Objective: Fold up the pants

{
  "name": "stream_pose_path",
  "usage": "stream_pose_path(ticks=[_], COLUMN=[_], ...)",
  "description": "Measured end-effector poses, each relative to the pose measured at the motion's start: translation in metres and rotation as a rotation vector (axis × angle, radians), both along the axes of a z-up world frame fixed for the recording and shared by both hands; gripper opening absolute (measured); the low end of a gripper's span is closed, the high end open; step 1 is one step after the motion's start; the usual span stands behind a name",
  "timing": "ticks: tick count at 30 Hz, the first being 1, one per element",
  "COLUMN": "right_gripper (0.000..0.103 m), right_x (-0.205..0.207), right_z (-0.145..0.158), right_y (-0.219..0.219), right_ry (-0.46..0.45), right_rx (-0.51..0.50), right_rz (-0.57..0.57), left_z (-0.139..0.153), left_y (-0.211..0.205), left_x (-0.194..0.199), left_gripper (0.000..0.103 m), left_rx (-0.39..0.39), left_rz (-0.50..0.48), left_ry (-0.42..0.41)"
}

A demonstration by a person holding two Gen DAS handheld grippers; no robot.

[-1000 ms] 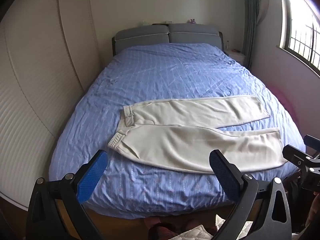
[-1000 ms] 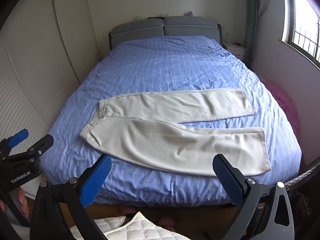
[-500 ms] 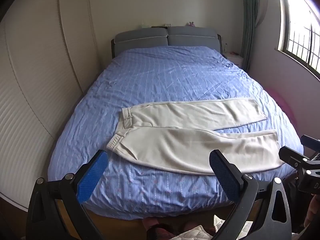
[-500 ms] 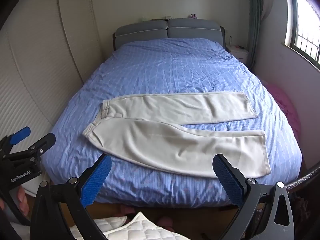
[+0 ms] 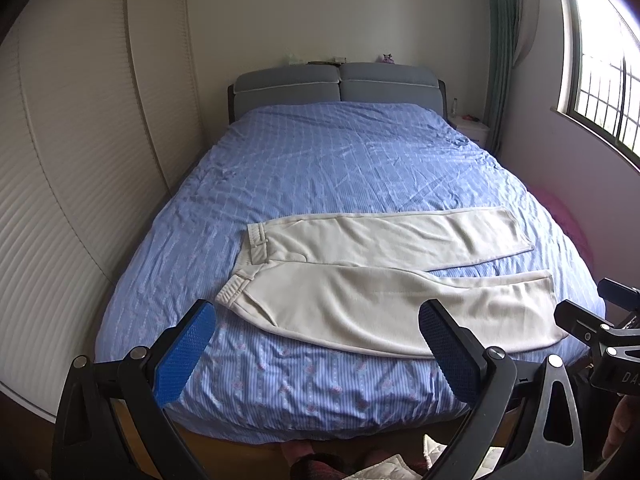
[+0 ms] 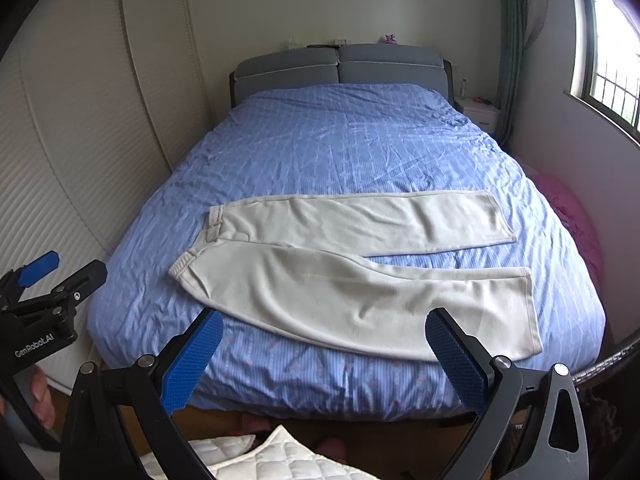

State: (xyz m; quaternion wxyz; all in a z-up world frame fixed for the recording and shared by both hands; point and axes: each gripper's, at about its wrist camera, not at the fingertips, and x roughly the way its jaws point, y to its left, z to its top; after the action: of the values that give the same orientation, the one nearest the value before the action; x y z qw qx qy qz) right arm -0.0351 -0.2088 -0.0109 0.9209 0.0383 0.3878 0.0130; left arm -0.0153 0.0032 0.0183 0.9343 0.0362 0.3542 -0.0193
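Pants (image 5: 384,276): cream, spread flat across near half of bed (image 5: 340,160), waistband left, cuffs right, legs splayed apart in a narrow V. No fold made; task judged not begun, all folds remaining.
Left gripper (image 5: 316,344): fingers wide apart, empty, short of near bed edge.
Right gripper (image 6: 324,344): likewise spread, empty, off the pants.
Headboard (image 5: 336,84): far end.

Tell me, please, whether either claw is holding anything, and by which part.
Nothing is held: the left claw and right claw are open, short of the pants.
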Motion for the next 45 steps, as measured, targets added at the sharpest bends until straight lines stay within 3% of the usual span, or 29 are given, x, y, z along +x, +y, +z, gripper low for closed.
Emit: stream_pose_path(ticks=[45], right_gripper=[0.103], right_x=[0.0013], right_z=[-0.0033], right_y=[0.0023], right_ry=[0.008], right_rx=[0.006], right_rz=[0.008], left_z=[0.0054], left_y=[0.0027], left_x=[0.0025], left_gripper=[0.103], left_rx=[-0.004], left_rz=[0.007], left_ry=[-0.010])
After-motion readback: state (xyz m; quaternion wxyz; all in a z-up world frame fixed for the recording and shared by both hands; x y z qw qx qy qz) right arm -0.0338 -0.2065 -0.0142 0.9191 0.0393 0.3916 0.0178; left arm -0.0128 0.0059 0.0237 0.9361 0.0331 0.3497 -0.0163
